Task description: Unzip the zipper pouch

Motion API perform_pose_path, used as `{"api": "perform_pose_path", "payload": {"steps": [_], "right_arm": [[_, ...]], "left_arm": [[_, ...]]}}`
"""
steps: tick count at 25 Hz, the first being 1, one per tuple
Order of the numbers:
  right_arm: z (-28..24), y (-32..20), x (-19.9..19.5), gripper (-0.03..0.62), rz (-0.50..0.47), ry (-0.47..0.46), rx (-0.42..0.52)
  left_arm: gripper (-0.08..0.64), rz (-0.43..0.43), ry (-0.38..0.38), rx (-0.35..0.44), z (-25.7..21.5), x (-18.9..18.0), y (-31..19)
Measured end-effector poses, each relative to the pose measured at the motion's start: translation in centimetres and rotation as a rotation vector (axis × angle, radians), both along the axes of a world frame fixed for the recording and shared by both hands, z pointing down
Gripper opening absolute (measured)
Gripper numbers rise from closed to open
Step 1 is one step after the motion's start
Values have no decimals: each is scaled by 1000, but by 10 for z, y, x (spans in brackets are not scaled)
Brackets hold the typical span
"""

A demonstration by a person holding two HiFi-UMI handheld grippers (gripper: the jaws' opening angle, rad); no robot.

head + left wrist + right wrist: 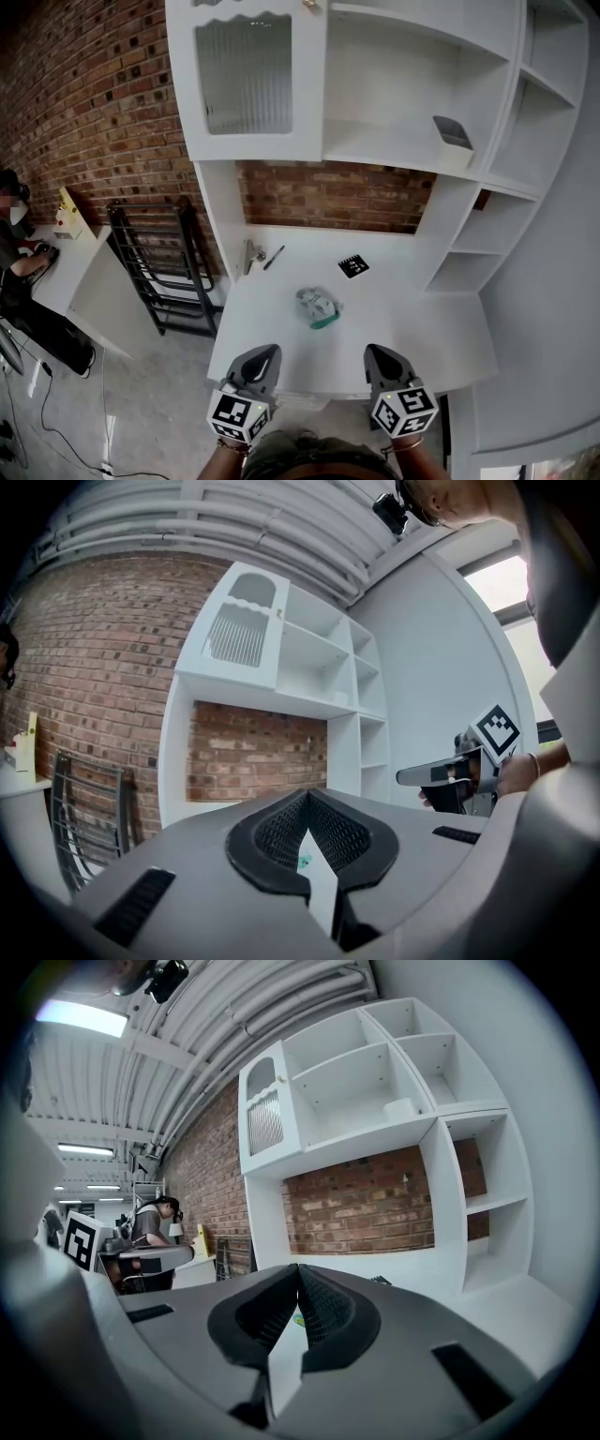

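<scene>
Hovering at the bottom of the head view, my left gripper (266,351) and right gripper (376,350) each have jaws pressed together, pinching nothing. The pouch (319,307) lies at frame centre on the white desk (403,319), above and between my grippers, touching neither.

My left gripper (268,350) and right gripper (374,350) are grey shells with black ribbed pads (281,832), each carrying a black-and-white marker cube (240,412).
</scene>
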State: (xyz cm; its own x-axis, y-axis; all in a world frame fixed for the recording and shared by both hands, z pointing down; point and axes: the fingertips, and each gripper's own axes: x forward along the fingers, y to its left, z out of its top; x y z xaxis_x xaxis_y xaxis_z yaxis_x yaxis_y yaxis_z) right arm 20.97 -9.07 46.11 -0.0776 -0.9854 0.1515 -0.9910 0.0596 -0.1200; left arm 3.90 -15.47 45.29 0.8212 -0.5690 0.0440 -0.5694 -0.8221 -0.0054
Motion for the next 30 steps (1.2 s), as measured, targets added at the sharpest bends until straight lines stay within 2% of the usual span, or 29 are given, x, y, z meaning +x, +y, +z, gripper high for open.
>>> {"api": "perform_pose_path", "payload": {"steps": [7, 16, 20, 26, 30], "right_arm": [[0, -3, -7, 2, -32, 12, 6], [-4, -15, -21, 2, -64, 23, 20], [2, -17, -21, 2, -57, 40, 12], [6, -22, -18, 2, -53, 45, 8], [8, -26, -16, 2, -54, 48, 3]], "left_arm": [[3, -5, -8, -1, 2, -1, 3], [3, -40, -27, 2, 3, -20, -10], [3, -22, -64, -8, 10, -16, -7], [3, 12, -76, -1, 18, -2, -4], [3, 22, -73, -26, 24, 4, -4]]}}
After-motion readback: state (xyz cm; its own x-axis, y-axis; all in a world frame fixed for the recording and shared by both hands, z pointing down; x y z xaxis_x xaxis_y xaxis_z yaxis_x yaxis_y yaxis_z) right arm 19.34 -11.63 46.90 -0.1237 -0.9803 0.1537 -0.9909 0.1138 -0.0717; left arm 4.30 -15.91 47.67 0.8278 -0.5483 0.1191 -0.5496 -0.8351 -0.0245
